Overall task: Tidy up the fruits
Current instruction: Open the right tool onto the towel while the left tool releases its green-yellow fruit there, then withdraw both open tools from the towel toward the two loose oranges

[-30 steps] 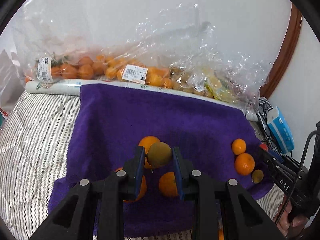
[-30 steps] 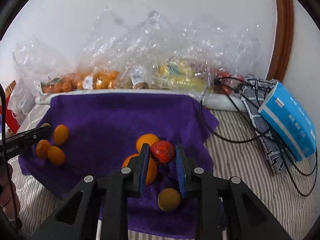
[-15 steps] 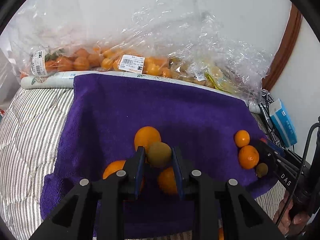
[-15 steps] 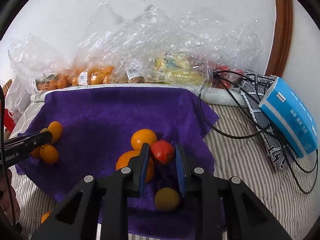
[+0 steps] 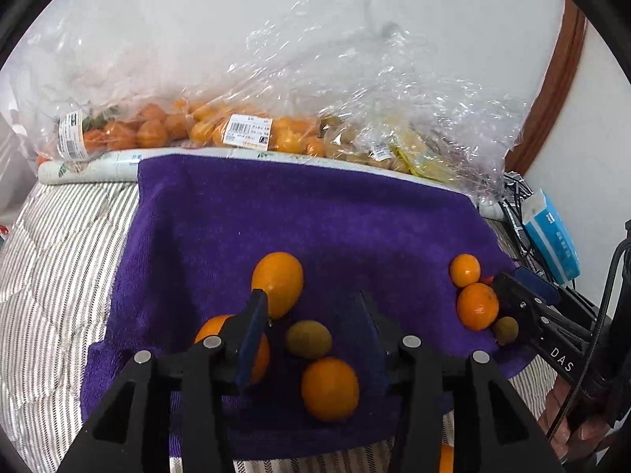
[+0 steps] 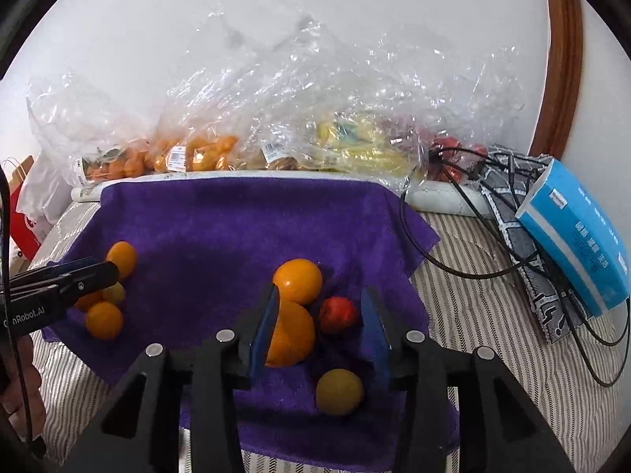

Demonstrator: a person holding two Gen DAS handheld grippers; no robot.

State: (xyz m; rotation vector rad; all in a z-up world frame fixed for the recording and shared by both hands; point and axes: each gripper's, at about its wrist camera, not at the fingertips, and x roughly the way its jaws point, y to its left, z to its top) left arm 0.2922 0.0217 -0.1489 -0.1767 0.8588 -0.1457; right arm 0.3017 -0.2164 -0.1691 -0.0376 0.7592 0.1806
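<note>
Both hand-held grippers are letting go.
Your left hand-held gripper [image 5: 309,325] is opening; the kiwi [image 5: 308,339] sits loose between its jaws, at 6 o'clock. Your right hand-held gripper [image 6: 320,321] is opening too; the red fruit [image 6: 338,314] sits loose at 3 o'clock.

Striped grey-and-white quilted bed cover [image 6: 473,276], bearing directly:
- purple terry towel [image 6: 236,228], spread flat;
- blue rectangular carton [image 6: 579,232];
- grey patterned cloth [image 6: 512,232];
- black cables [image 6: 434,260];
- white printed roll [image 5: 90,167] along the wall, possibly paper.
</note>
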